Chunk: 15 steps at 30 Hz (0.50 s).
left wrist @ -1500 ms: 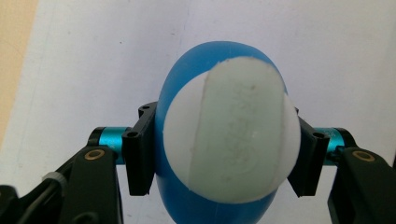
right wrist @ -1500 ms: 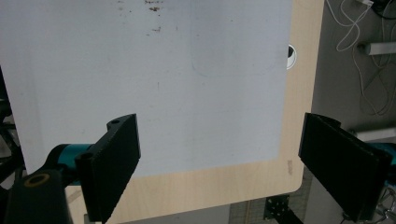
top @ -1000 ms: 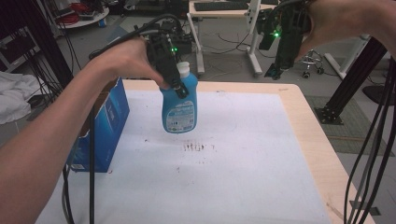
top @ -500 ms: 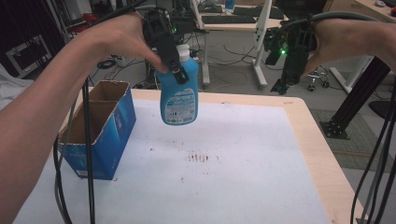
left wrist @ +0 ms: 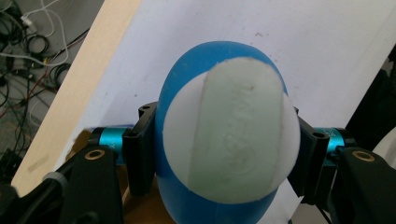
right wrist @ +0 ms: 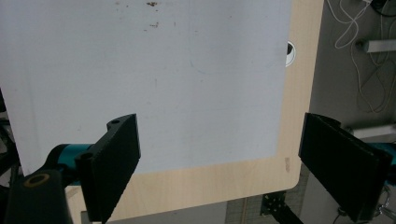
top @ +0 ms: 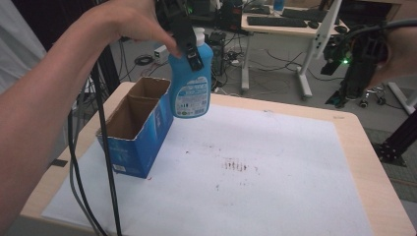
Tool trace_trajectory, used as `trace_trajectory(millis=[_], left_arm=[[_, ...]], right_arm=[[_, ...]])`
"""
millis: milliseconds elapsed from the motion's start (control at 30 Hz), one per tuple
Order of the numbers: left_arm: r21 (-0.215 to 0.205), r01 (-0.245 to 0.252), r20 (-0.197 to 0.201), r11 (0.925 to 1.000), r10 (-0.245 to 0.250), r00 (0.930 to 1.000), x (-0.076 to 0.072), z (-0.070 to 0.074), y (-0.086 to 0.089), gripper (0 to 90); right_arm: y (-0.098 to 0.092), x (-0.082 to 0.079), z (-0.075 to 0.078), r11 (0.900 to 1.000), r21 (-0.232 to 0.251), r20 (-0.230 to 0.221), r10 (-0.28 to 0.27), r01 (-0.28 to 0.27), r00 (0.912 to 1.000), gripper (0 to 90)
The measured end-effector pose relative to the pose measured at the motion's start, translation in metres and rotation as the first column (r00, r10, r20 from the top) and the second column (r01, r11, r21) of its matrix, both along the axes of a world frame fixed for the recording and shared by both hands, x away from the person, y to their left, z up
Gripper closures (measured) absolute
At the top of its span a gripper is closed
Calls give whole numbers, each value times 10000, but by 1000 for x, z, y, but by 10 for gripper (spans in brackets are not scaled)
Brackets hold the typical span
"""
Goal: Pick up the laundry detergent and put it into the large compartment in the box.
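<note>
**Bottle aloft beside the box**

Blue bottle (top: pixel 191 81) hangs upright in the air, just beside the open cardboard box (top: pixel 135 129) and above its right rim. Left tool (top: pixel 189 42) clenched on its upper body below the white cap. Box compartments look empty; it stands on the tabletop (top: pixel 361 162) at the left. Right tool (top: pixel 355 78) held high, well apart, jaws spread, gripping nothing. Judgement: pickup done; lowering into the box and release remain.

Glossy blue plastic bottle (top: pixel 191 78) with a paper label; matt cardboard box (top: pixel 135 128); pale smooth wood desk (top: pixel 364 162) under stained white paper sheet (top: pixel 275 191).
</note>
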State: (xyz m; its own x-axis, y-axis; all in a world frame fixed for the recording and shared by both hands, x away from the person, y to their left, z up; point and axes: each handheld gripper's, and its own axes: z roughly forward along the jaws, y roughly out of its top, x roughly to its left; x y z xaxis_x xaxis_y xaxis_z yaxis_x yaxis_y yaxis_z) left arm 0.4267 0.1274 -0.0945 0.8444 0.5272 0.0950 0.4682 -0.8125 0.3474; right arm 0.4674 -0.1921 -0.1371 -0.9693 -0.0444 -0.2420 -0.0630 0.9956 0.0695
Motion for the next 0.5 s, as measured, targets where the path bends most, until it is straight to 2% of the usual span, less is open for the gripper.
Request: trace_trajectory(millis=[133,300,333,367,500], left_arm=[[19,-638,36,9980,638,9980,-4,1,20,380],[5,-1582,22,9874,1582,9874,-10,2,46,381],[5,-1582,22,9874,1582,9874,-10,2,46,380],[60,-2075,19,9782,2075,9782,-12,2,58,380],[134,-2700,75,9628,2699,9629,-16,-2,76,380]], right_arm=[[3,0,-2,10000,-19,-10,50,-50,10000,119],[3,1,-3,9999,28,-25,123,-123,9999,119],[3,1,-3,9999,28,-25,123,-123,9999,119],[3,1,-3,10000,43,-48,32,-32,10000,119],[0,4,-9,10000,37,-144,6,-6,9999,119]])
